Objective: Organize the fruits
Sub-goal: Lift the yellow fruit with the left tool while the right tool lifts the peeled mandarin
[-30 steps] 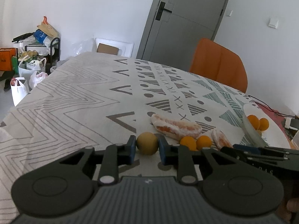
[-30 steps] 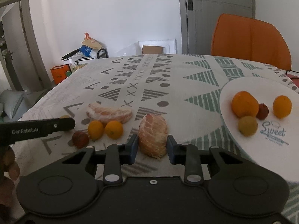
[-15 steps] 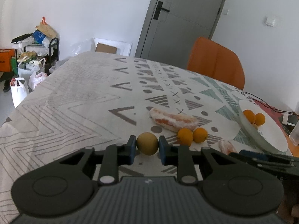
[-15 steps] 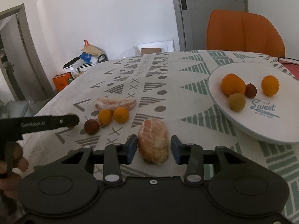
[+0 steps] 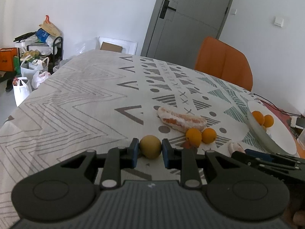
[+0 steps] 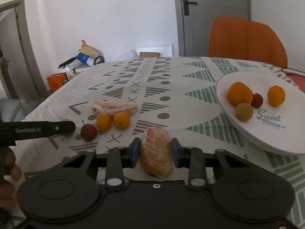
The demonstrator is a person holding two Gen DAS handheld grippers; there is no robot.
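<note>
Here the right gripper [image 6: 155, 150] fingers are closing around a peeled citrus piece [image 6: 156, 151] (seemingly touching); left gripper [image 5: 150, 150] clamps a yellowish fruit [image 5: 150, 146].

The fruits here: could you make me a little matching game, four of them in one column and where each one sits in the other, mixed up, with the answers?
Column one:
1. yellow-green round fruit
2. peeled citrus chunk
3. small dark red fruit
4. large orange

Column two:
A. on the white plate
B. between the fingers of the left gripper
C. on the tablecloth, beside two small oranges
D. between the fingers of the right gripper, whose jaws are closing

Pairs: 1-B, 2-D, 3-C, 4-A
</note>
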